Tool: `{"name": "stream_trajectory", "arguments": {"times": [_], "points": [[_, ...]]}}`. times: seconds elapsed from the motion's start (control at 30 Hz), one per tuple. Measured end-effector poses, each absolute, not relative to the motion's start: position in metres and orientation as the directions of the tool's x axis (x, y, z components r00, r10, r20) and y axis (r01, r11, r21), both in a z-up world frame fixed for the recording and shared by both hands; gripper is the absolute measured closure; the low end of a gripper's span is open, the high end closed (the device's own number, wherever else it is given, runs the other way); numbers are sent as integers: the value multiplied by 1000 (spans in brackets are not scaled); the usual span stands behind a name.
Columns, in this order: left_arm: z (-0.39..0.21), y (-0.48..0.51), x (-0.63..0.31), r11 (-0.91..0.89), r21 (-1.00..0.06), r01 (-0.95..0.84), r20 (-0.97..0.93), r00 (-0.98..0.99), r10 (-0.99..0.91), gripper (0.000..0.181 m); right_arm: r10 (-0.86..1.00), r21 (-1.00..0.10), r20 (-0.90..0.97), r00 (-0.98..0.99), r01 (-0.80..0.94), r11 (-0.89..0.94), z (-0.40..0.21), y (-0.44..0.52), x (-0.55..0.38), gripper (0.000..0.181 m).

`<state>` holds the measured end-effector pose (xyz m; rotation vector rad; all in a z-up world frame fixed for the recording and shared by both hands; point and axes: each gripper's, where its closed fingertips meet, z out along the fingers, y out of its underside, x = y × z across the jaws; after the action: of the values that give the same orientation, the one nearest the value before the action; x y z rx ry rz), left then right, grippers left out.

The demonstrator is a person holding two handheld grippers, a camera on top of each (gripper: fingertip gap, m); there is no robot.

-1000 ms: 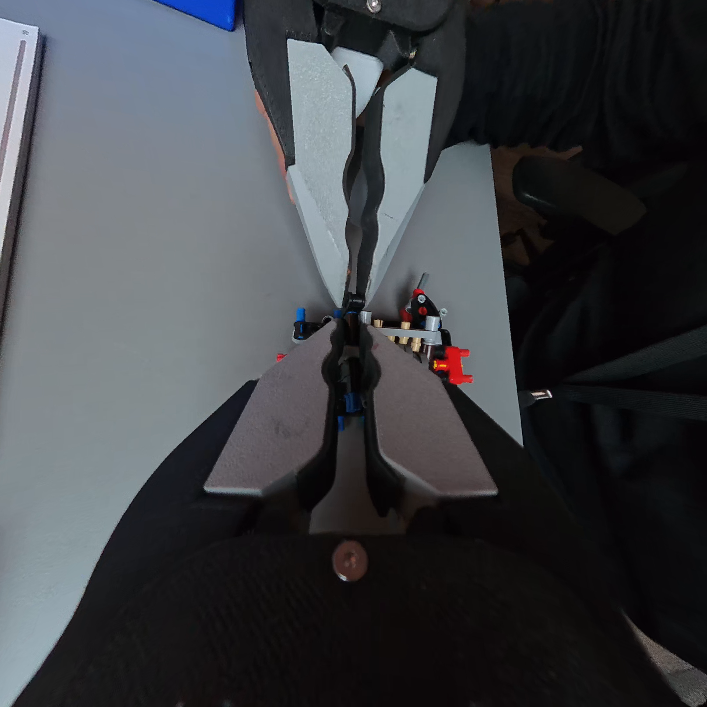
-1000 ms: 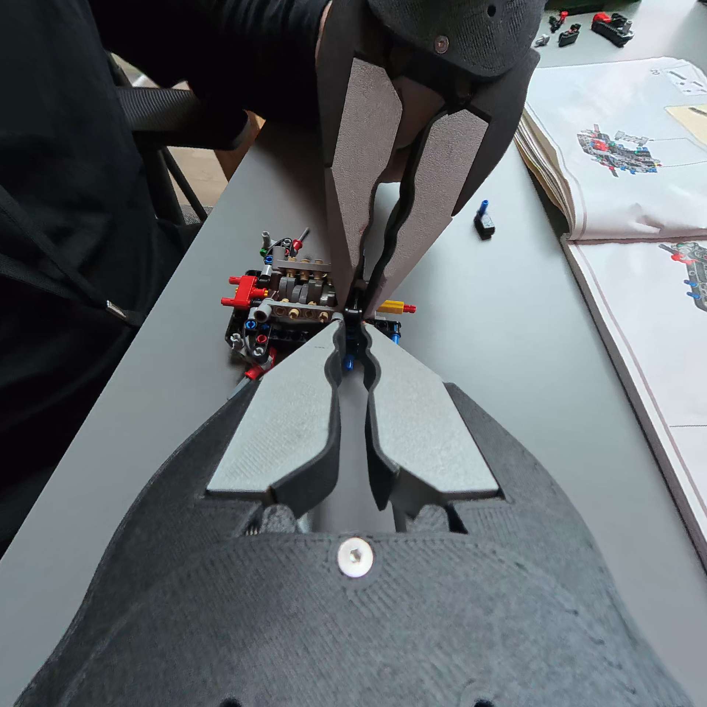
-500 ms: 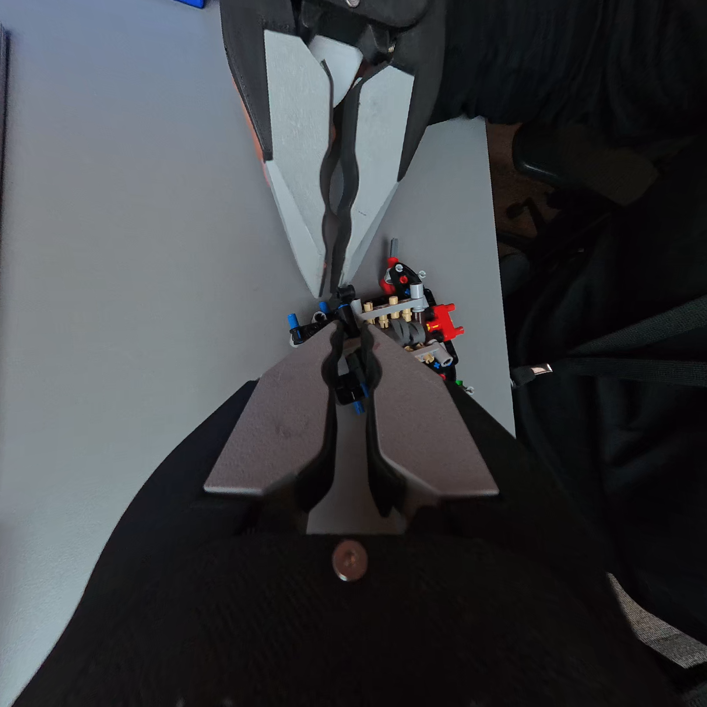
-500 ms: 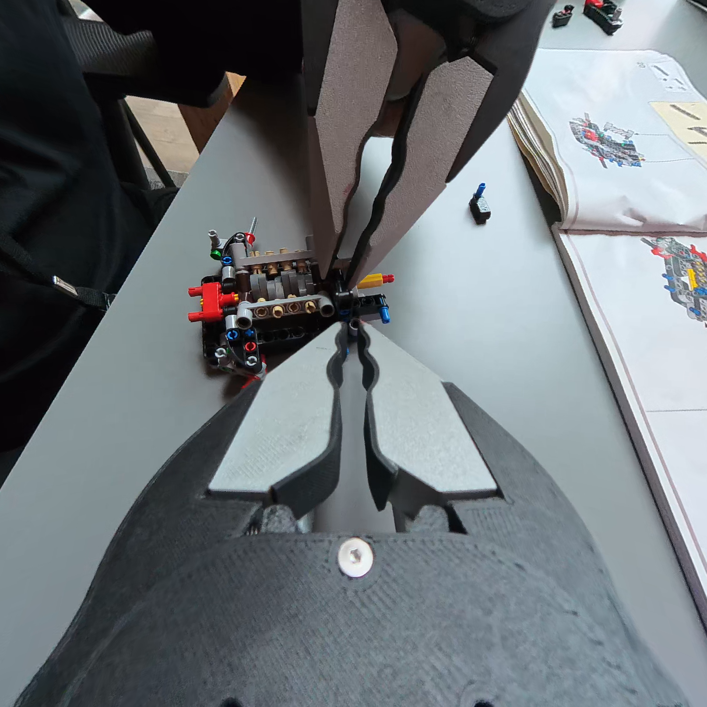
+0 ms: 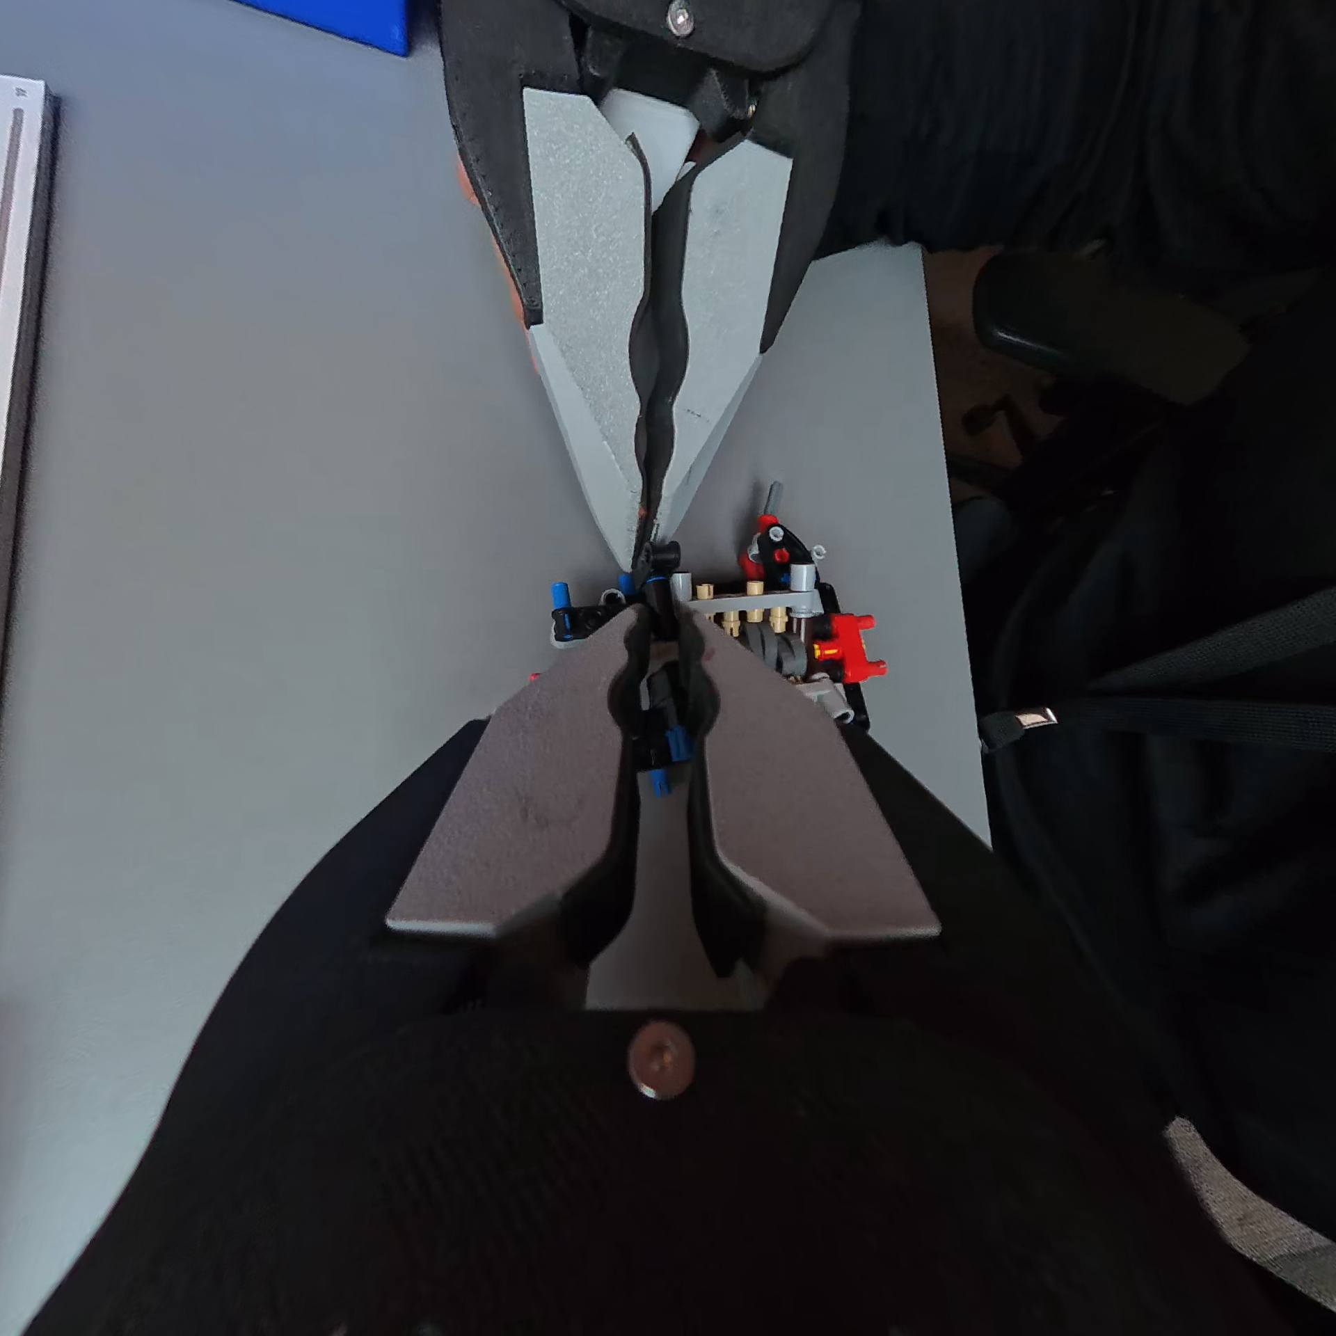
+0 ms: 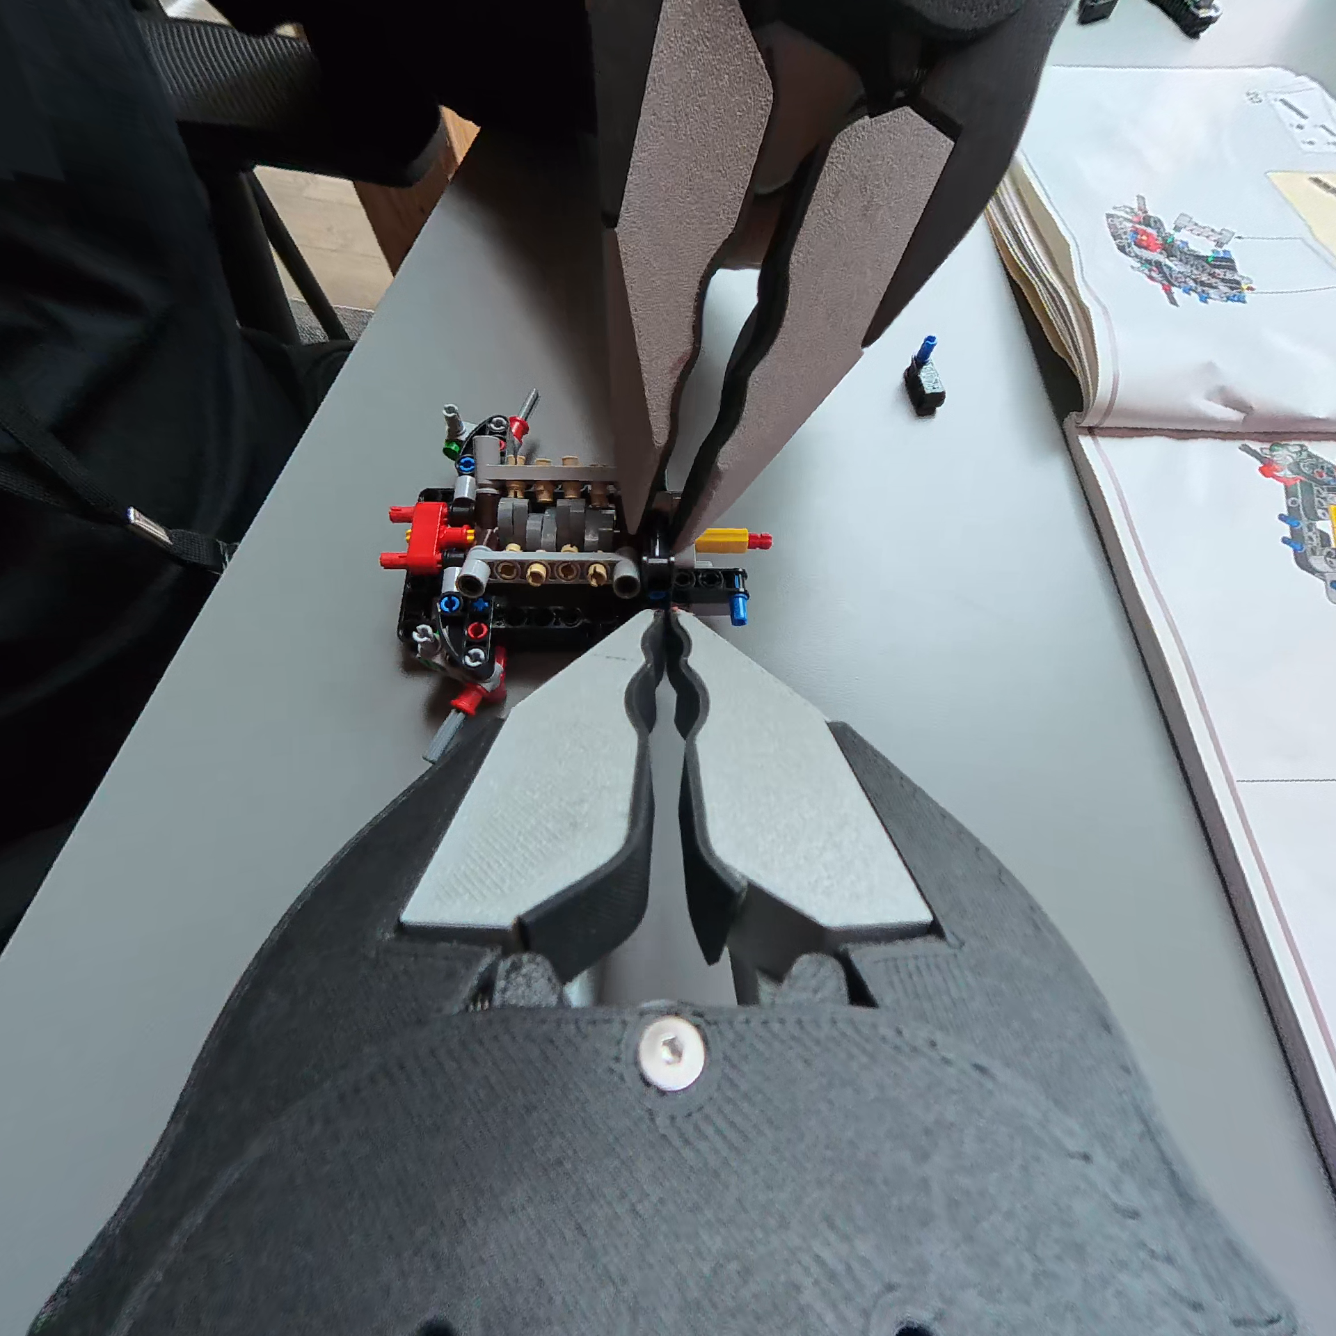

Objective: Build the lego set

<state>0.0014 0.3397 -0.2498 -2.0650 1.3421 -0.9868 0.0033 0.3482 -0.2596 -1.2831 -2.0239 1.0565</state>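
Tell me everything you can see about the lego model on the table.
The lego model is a small, part-built plastic block lying flat on the grey table near its edge. It has a black frame, grey beams with tan pins, dark grey gears, red connectors, a yellow axle and blue pins. The left claw pinches its black end piece; the shut right claw meets it opposite.

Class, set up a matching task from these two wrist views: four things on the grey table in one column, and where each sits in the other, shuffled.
Things:
1. red cross-shaped connector
2. yellow axle piece
3. loose black piece with a blue pin
4. open instruction booklet

Places:
A. table's right side
B. model's left end
C. alone between model and booklet
D. model's right end, beside the left gripper

Pairs: 1-B, 2-D, 3-C, 4-A
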Motion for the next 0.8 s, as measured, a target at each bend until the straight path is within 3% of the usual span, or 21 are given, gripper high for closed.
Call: {"name": "stream_trajectory", "arguments": {"times": [0.3, 0.63, 0.7, 0.8], "points": [[-250, 343, 0, -403, -719, -566, 299, 272, -915, 178, 904, -805, 34, -426, 524, 277, -260, 343, 0, 181], [-244, 339, -1, -398, -713, -578, 305, 256, -917, 172, 924, -861, -22, -383, 476, 177, -250, 347, 14, 181], [-246, 337, -4, -405, -698, -591, 314, 256, -914, 170, 925, -876, -42, -377, 458, 147, -246, 344, 12, 166], [-248, 335, -4, -416, -687, -595, 333, 251, -909, 169, 929, -871, -34, -369, 466, 154, -248, 342, 6, 178]]}}
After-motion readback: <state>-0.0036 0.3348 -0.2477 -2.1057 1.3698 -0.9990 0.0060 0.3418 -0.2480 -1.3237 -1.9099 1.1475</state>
